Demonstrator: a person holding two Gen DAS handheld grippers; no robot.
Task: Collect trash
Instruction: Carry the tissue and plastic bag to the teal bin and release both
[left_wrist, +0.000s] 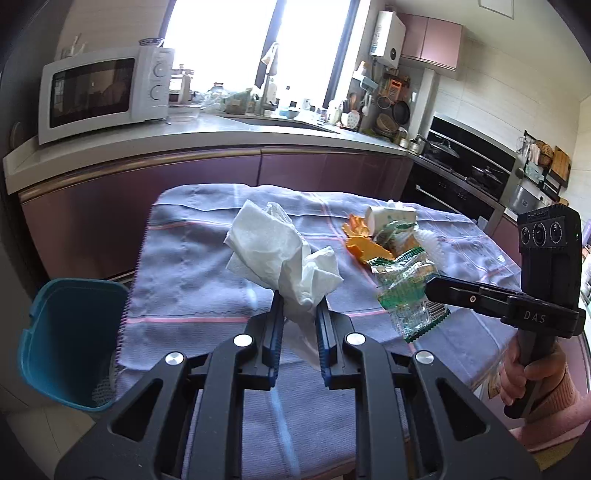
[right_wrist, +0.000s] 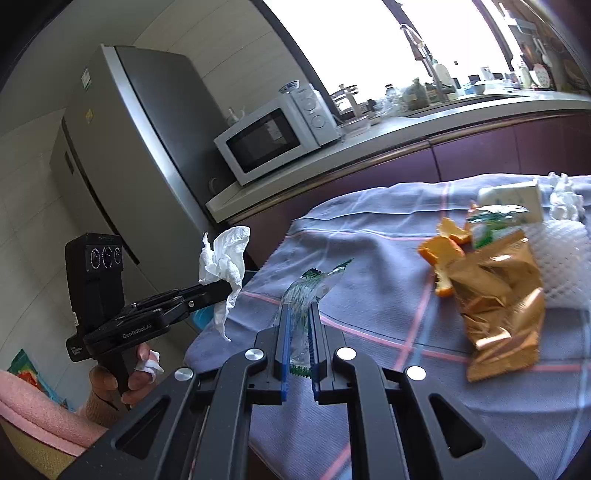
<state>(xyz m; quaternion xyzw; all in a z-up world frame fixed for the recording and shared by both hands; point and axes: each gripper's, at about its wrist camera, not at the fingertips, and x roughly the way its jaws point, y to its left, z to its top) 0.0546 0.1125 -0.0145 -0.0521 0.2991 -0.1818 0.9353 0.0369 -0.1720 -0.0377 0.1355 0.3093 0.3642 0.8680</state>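
We hold a crumpled paper tissue (left_wrist: 284, 258) pinched in the left hand-held gripper (left_wrist: 299, 314) and a clear green-printed wrapper (right_wrist: 306, 295) in the right hand-held gripper (right_wrist: 298, 325), both above the surface's (left_wrist: 192, 266) left edge, presumably bound for the teal bin (left_wrist: 70, 339) below.
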